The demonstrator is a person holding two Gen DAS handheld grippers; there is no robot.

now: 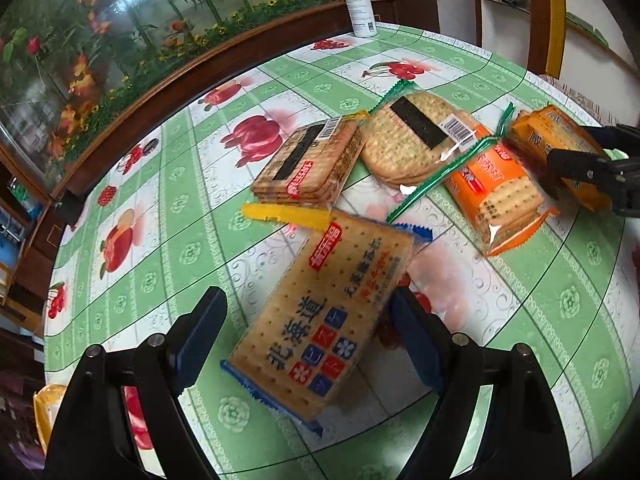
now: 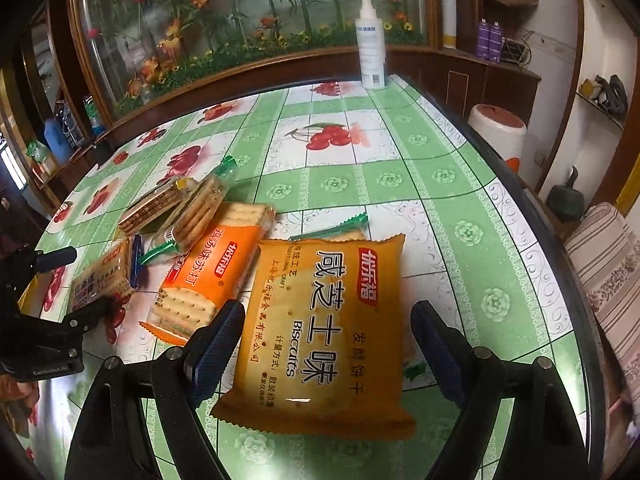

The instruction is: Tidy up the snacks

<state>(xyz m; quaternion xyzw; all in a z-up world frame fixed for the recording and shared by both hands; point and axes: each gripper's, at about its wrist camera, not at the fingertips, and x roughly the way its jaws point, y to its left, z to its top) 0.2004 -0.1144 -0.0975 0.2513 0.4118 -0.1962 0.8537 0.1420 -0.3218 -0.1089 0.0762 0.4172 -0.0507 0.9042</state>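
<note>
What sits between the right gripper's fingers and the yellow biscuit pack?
Nothing visible. The right gripper is open with the yellow biscuit pack lying directly between its fingers; the orange cracker pack lies just outside the left finger.

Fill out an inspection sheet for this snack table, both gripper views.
Surface: table under a green fruit-print cloth.
Job's things: blue-edged cracker pack, mustard biscuit pack, orange soda-cracker pack, yellow-edged pack and green-edged pack, clustered, some overlapping.
Clutter: white spray bottle at the far edge.
Grippers: left gripper and right gripper open, each straddling a pack.
Cables: nothing seen.
Surroundings: flower-painted glass panel, shelves.
</note>
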